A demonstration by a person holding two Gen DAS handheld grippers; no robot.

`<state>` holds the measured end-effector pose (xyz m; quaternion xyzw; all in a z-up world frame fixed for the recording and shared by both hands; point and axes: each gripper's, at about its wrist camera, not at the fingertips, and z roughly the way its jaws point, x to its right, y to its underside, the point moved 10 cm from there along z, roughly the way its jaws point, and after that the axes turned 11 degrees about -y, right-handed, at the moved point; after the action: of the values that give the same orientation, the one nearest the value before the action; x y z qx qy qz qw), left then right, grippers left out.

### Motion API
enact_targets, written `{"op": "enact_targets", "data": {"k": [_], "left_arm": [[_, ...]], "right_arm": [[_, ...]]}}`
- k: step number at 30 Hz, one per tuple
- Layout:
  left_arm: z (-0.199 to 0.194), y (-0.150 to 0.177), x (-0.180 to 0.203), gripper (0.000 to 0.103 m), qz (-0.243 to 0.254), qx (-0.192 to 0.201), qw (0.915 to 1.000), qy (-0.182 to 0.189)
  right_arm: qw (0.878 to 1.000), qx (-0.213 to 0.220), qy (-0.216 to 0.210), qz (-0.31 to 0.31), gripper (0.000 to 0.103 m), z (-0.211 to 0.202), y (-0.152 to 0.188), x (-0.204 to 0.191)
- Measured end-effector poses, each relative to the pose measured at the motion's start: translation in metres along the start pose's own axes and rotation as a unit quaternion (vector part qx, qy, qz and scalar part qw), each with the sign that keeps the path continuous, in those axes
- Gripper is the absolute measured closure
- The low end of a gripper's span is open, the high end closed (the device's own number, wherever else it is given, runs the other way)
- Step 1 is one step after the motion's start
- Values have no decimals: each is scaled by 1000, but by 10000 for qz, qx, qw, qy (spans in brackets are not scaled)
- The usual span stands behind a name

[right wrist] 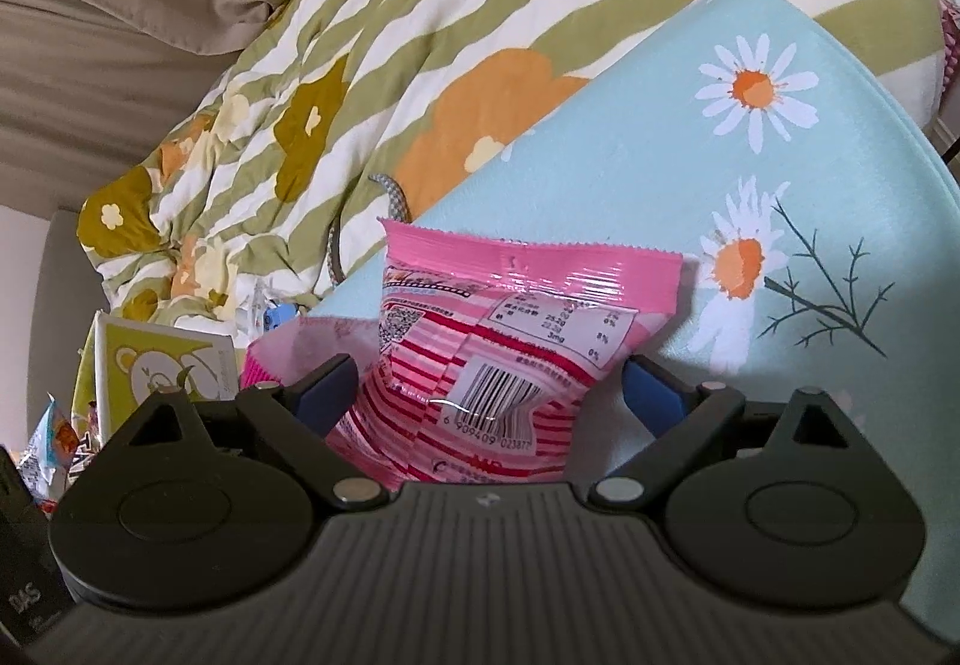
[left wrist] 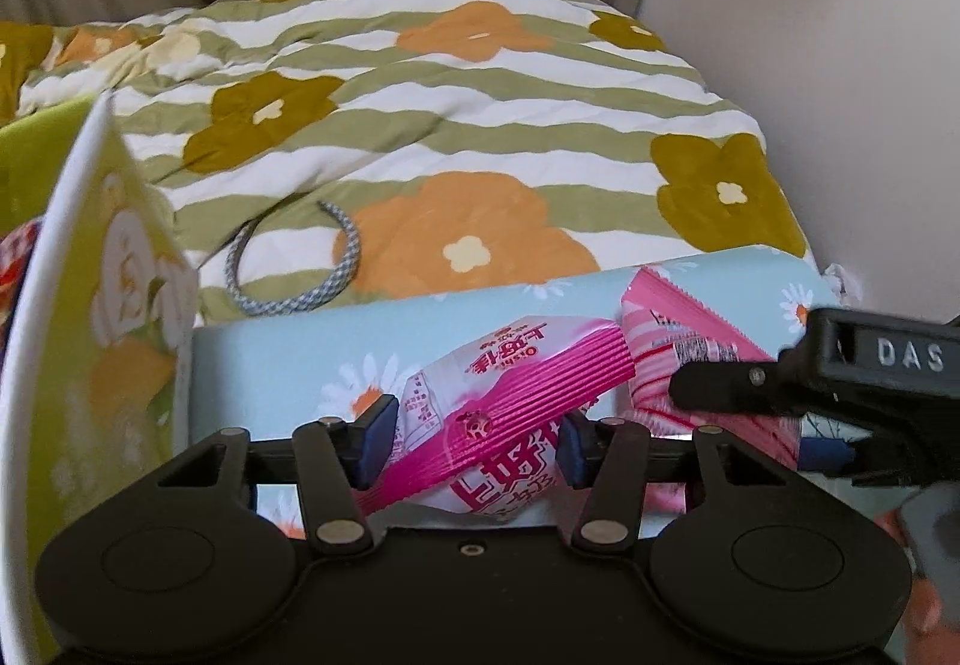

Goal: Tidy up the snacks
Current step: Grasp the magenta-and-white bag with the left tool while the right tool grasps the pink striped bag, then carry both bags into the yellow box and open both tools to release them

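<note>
Between the left gripper's point(left wrist: 474, 440) jaws a pink-and-white crinkled snack packet point(left wrist: 504, 413) is clamped; a striped pink barcode packet point(right wrist: 498, 359) is pinched by the right gripper point(right wrist: 486, 395), both above the daisy-printed blue surface point(right wrist: 630, 173). Lifting toward storage is judged next.

between our left jaws lies a snack packet point(left wrist: 480, 425) on the tray point(left wrist: 288, 353); a second packet point(right wrist: 498, 353) sits between our right jaws, just right of the first. beyond the tray, a headband point(left wrist: 300, 269) lies on the bed point(left wrist: 480, 125).
</note>
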<state>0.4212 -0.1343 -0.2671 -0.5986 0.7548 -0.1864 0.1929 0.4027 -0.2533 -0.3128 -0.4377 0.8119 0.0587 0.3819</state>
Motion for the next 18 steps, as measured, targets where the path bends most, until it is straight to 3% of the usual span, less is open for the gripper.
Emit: {"op": "enact_targets", "data": {"k": [4,13,18], "left_arm": [[-6,6,-7,47,-99,11,9999,-80],[-23,18,-18,52,-398,118,9990,-135],[-39,19,-17,53,-530,269,9981,-145]], "right_arm": [[9999,-10,-23,-118,0,4,-2,-4],[9978,-30,-90,-661,21,3,-1,-18],[9966,32,-142,-817,23,-10,2,-20]]}}
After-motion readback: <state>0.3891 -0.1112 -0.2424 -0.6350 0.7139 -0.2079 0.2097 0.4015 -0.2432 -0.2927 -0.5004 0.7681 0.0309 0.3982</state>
